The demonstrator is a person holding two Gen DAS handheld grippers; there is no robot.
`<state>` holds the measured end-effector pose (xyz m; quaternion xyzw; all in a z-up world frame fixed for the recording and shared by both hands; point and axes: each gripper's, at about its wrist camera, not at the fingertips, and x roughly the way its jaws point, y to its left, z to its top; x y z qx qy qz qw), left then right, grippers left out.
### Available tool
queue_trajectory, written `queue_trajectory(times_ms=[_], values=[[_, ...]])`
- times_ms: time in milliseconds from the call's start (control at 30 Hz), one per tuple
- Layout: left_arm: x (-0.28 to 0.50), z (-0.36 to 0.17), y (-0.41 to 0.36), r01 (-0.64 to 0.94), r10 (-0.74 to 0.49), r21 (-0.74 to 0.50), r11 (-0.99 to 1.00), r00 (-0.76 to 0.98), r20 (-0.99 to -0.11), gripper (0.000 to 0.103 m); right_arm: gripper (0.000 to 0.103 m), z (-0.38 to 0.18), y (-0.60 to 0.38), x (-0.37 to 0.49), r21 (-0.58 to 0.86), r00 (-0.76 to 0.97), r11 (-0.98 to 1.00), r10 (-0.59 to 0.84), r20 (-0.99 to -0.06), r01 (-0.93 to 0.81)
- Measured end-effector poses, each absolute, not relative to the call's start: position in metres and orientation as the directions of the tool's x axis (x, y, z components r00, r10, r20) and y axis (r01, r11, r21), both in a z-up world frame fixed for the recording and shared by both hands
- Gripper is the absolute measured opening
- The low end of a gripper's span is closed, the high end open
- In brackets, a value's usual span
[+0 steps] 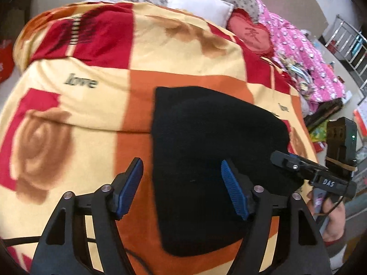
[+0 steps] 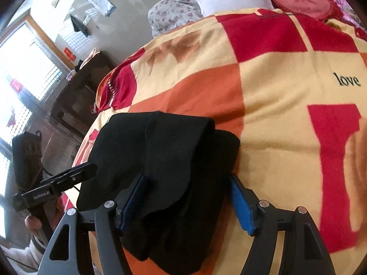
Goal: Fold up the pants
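The black pants (image 1: 206, 151) lie folded into a compact bundle on the patterned blanket (image 1: 91, 105). My left gripper (image 1: 182, 171) is open, hovering over the bundle's left edge, holding nothing. In the right wrist view the pants (image 2: 165, 160) show folded layers, and my right gripper (image 2: 187, 188) is open with its blue pads either side of the bundle's near end, not closed on it. The right gripper (image 1: 296, 163) also shows at the bundle's right edge in the left wrist view. The left gripper (image 2: 66, 178) shows at the left in the right wrist view.
The blanket (image 2: 286, 87) covers a bed. A white pillow (image 1: 199, 2), a red heart cushion (image 1: 250, 34) and pink bedding (image 1: 305, 64) lie at the far end. A dark wooden cabinet (image 2: 75, 96) stands beside the bed under a window (image 2: 20, 68).
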<state>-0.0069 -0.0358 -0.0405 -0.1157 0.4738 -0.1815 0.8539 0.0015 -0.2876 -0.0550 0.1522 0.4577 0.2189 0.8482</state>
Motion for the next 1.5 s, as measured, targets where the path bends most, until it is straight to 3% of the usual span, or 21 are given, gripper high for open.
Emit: queue_trajectory(times_ms=[67,133,233,367,533,633,800,967,1233,1500], values=[[-0.004,-0.040,-0.042,0.218,-0.429,-0.369,0.903,0.479,-0.766,0.070,0.059,-0.053,-0.285,0.000,0.459,0.503,0.854,0.517,-0.693,-0.245],[-0.003,-0.034,-0.044,0.229,-0.436,-0.371,0.900,0.483,-0.759,0.059,0.053,-0.046,-0.283,-0.001,0.445,0.523,0.855,0.517,-0.678,-0.267],[0.000,-0.016,-0.048,0.279,-0.460,-0.366,0.888,0.498,-0.735,0.055,0.049,-0.033,-0.280,0.001,0.416,0.546,0.862,0.506,-0.667,-0.291],[0.015,0.005,-0.057,0.297,-0.410,-0.288,0.911,0.559,-0.720,0.055,0.049,-0.009,-0.276,0.018,0.358,0.597,0.882,0.471,-0.650,-0.307],[0.052,-0.018,-0.057,0.228,-0.370,-0.292,0.929,0.524,-0.767,0.055,0.050,-0.012,-0.266,0.061,0.285,0.595,0.914,0.405,-0.694,-0.290],[0.062,-0.032,-0.051,0.195,-0.370,-0.314,0.929,0.506,-0.779,0.056,0.057,-0.027,-0.264,0.074,0.218,0.573,0.940,0.333,-0.749,-0.261],[0.055,-0.025,-0.049,0.185,-0.331,-0.275,0.944,0.521,-0.787,0.057,0.057,-0.013,-0.278,0.057,0.154,0.625,0.964,0.258,-0.737,-0.215],[0.041,-0.011,-0.052,0.168,-0.246,-0.181,0.969,0.584,-0.773,0.057,0.057,0.020,-0.270,0.028,0.125,0.687,0.956,0.277,-0.672,-0.264],[0.024,-0.008,-0.056,0.133,-0.141,-0.071,0.989,0.643,-0.753,0.057,0.058,-0.014,-0.234,0.025,0.081,0.614,0.947,0.266,-0.743,-0.312],[0.007,-0.007,-0.053,0.099,-0.092,-0.034,0.995,0.674,-0.733,0.057,0.058,-0.010,-0.233,0.018,0.067,0.627,0.950,0.253,-0.737,-0.305]])
